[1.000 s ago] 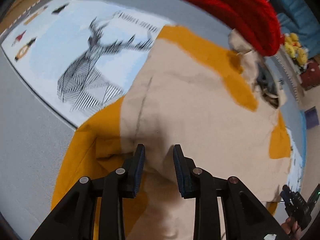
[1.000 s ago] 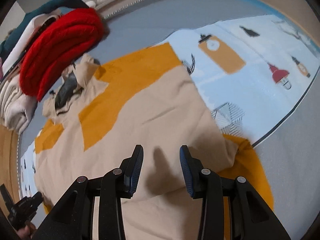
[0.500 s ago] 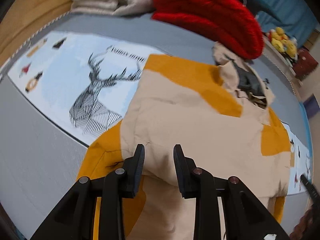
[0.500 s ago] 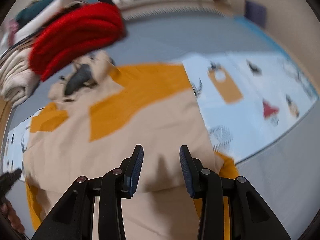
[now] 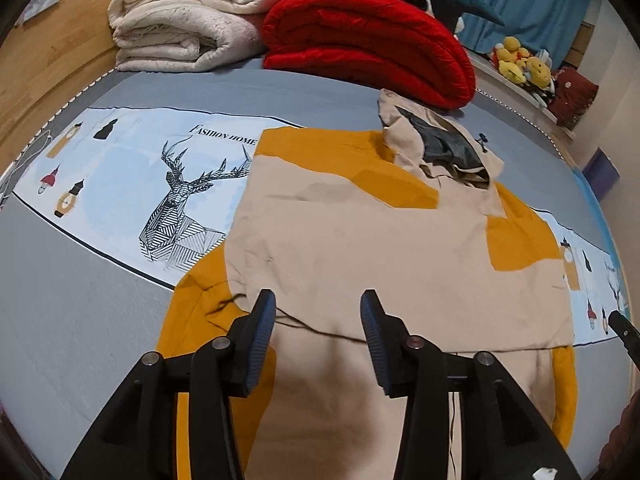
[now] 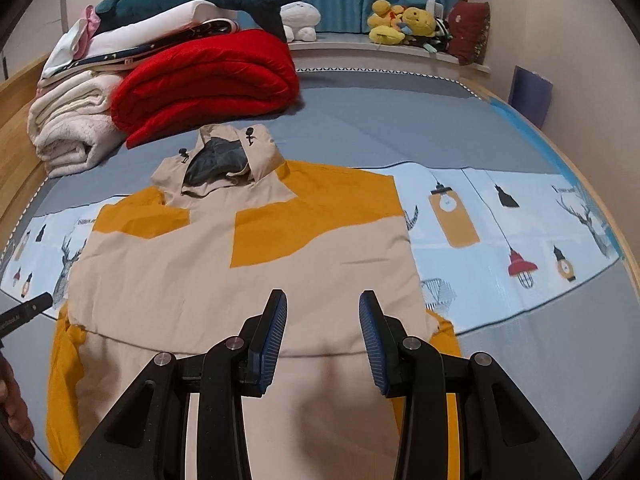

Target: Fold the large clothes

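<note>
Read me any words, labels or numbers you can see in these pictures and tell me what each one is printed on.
"FASHION HOME": black lettering on the light blue printed band of the bedsheet, above the deer drawing, left wrist view.
The same band carries small lettering near its ends in the right wrist view: too small to read.
Nothing readable shows on the jacket.

Both grippers rose off the jacket (image 5: 360,248); left gripper (image 5: 318,336) widened (nothing between).
</note>
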Action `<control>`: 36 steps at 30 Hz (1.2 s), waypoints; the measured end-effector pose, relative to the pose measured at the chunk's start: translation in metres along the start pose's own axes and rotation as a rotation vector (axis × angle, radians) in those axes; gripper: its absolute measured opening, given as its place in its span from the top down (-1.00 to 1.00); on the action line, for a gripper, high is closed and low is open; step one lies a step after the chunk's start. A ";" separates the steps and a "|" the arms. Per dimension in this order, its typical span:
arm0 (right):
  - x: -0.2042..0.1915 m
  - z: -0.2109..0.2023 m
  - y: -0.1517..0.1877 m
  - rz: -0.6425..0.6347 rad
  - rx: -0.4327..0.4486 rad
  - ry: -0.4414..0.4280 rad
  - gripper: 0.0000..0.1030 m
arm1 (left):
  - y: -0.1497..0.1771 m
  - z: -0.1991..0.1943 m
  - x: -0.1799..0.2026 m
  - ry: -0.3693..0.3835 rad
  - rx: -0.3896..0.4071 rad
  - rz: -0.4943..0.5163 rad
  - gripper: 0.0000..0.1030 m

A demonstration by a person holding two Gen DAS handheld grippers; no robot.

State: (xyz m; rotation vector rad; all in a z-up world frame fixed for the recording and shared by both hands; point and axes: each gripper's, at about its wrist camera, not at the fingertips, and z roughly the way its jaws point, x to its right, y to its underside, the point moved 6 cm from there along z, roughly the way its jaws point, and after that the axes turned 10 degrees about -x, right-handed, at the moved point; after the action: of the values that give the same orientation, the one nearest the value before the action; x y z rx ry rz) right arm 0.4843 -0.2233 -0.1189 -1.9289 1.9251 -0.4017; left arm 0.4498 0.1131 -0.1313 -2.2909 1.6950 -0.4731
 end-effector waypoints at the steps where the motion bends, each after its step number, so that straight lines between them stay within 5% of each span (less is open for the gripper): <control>1: 0.002 -0.002 0.003 0.007 0.000 0.001 0.24 | 0.003 -0.001 0.003 0.000 0.005 0.003 0.09; 7: 0.008 -0.007 0.019 0.022 -0.010 0.005 0.24 | 0.014 -0.009 0.021 -0.007 0.053 0.040 -0.17; 14: 0.014 -0.006 0.023 0.018 -0.024 -0.010 0.24 | 0.004 -0.019 0.039 -0.068 0.192 0.103 -0.18; 18: 0.019 -0.002 0.017 0.048 -0.026 -0.056 0.24 | -0.005 -0.011 0.041 -0.071 0.201 0.078 -0.18; 31: 0.042 0.012 -0.017 0.033 0.011 0.024 0.24 | -0.032 -0.003 0.061 -0.091 0.214 0.183 0.08; 36: 0.068 0.026 -0.030 0.073 -0.005 0.074 0.26 | -0.090 0.013 0.078 -0.071 0.224 0.203 0.14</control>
State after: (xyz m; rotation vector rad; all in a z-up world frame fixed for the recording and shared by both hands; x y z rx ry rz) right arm 0.5240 -0.2900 -0.1332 -1.8653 2.0380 -0.4540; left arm 0.5548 0.0647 -0.0993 -1.9339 1.7209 -0.5037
